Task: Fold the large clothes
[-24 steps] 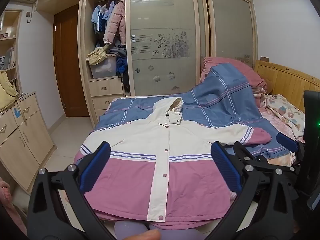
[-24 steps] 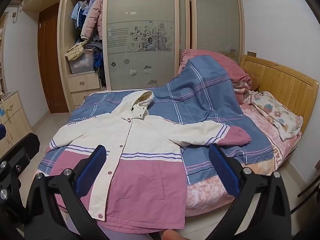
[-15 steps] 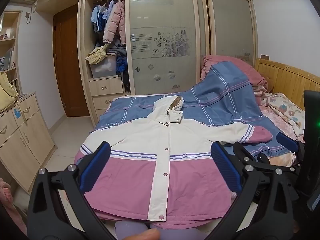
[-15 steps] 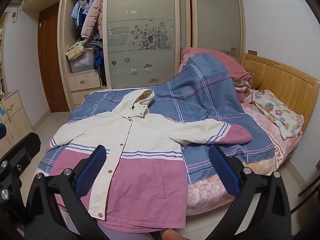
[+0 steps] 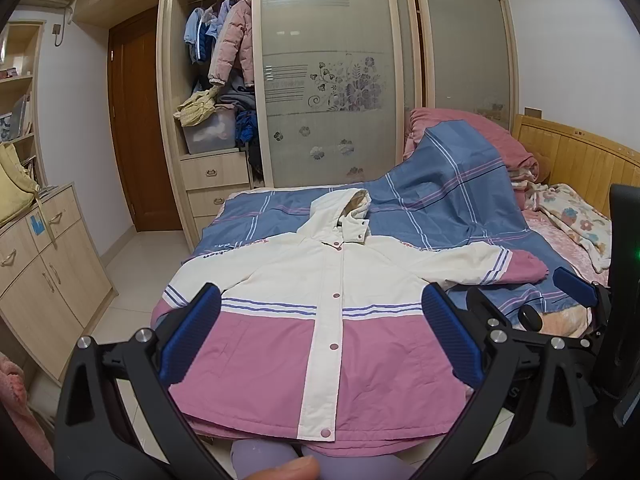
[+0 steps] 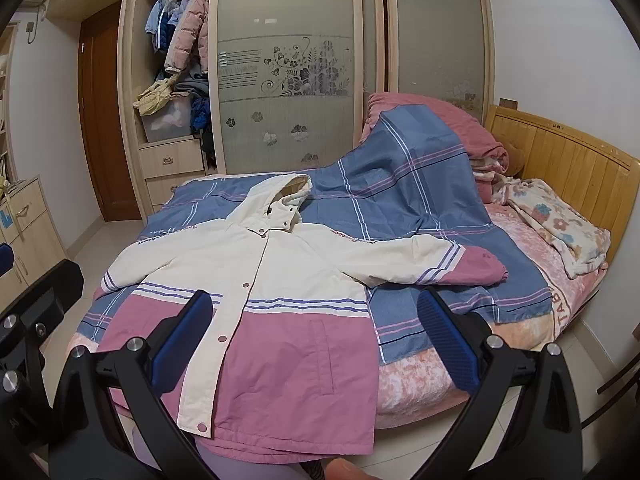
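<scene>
We hold the left gripper (image 5: 322, 338) and the right gripper (image 6: 312, 338) side by side above the near edge of the bed (image 6: 448, 376), both with their blue pads spread wide apart and nothing between them. The hooded jacket (image 5: 332, 320) — cream on top, pink below — lies face up and snapped shut on the bed's blue plaid cover (image 5: 440, 204), its hem at the bed's near edge, hood toward the wardrobe (image 5: 320, 72), one sleeve stretched out toward the bed's wooden headboard (image 6: 560, 152).
</scene>
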Motion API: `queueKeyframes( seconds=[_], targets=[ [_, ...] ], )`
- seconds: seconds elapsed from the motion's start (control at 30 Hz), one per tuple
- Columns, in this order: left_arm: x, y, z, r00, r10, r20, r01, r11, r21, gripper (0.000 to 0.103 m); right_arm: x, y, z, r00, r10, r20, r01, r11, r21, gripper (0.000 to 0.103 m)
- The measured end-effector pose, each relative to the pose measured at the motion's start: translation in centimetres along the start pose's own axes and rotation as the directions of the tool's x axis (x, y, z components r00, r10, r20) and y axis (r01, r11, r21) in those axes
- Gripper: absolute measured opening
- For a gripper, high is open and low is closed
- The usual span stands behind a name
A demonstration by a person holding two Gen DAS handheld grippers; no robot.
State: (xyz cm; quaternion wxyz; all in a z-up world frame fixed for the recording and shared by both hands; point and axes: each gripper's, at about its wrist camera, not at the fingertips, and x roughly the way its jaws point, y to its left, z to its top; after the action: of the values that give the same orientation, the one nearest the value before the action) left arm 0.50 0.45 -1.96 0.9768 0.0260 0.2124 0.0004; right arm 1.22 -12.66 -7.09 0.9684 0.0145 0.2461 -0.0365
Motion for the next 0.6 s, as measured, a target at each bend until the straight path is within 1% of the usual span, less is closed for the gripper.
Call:
queueKeyframes(
  seconds=[0.1,0.6],
  targets=[
    [0.5,0.4,-0.6,1.000,0.000,-0.001,0.000,1.000,0.001,0.101,0.2,0.1,-0.3,1.000,0.001,-0.003,-0.001,1.000,-0.001,0.102],
    [0.4,0.1,-0.8,1.000,0.006,-0.009,-0.006,1.000,0.006,0.101,1.1,0.0,-0.9,1.000,0.005,-0.021,-0.005,1.000,-0.003,0.102]
  ],
)
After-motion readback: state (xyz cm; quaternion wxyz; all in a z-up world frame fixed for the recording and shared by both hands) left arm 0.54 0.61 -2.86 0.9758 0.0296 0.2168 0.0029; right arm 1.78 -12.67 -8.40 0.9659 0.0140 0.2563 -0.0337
